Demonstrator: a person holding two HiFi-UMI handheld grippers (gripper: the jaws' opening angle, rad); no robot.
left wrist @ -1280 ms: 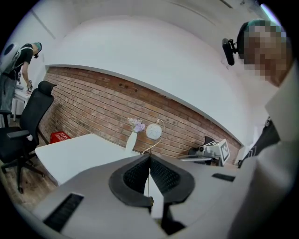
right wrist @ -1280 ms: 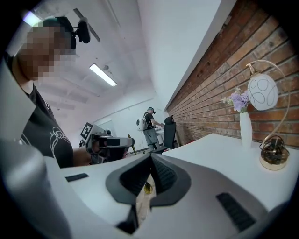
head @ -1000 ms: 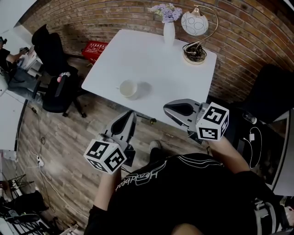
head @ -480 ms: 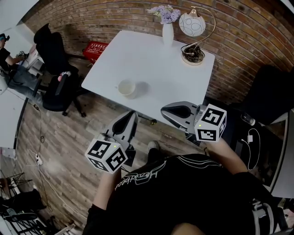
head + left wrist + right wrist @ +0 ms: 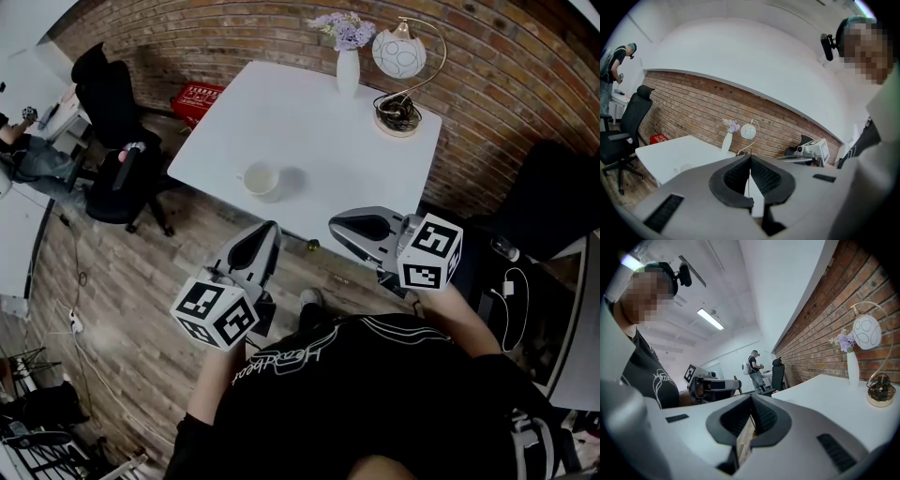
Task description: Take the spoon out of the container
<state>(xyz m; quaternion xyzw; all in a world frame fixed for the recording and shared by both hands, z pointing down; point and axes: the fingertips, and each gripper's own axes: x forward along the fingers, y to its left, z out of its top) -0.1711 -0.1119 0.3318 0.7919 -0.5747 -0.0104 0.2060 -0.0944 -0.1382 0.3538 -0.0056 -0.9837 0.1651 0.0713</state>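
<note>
The left gripper (image 5: pixel 750 157) is holding its jaws pressed together with nothing between the ribbed black pads, and the right gripper (image 5: pixel 751 397) is likewise holding its jaws closed and empty. In the head view both are hanging in the air off the near edge of the white table (image 5: pixel 319 122), over the wooden floor (image 5: pixel 141 309), the left one pointing toward the table and the right one lying along its near edge. A small white cup (image 5: pixel 260 178) is standing on the table near that edge, well apart from both grippers; it is too small to tell whether the spoon is sitting in it. At the far end a white vase (image 5: pixel 348 70) of pale flowers and a globe lamp (image 5: pixel 398 52) are standing against the brick wall (image 5: pixel 216 37). A black office chair (image 5: pixel 117 178) is standing to the left of the table.
</note>
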